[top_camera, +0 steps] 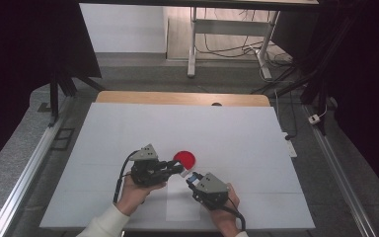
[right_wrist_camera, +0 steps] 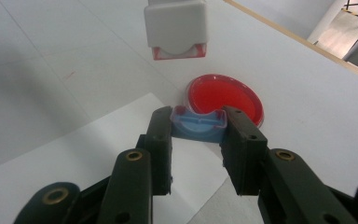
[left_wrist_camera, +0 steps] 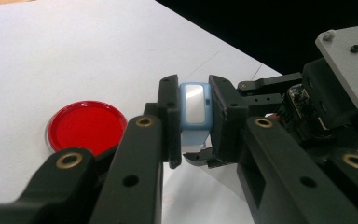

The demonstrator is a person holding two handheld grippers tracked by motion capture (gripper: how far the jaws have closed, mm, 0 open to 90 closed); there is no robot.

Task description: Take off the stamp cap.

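Since both the left gripper (left_wrist_camera: 193,123) and right gripper (right_wrist_camera: 198,128) clamp the small blue box (left_wrist_camera: 195,112), it seems light, rigid, slippery plastic, best pinched on flat sides.

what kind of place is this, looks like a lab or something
Probably a lab or recording workspace: a white table with side rails, a bare desk frame with loose cables behind, and a person working with hand-held claws beside a red dish.

Our 2 black handheld grippers

Our left gripper (top_camera: 177,168) and right gripper (top_camera: 191,178) carry grey screwed plates, brass-ringed pivots, black cables; a white sleeve (top_camera: 103,224).
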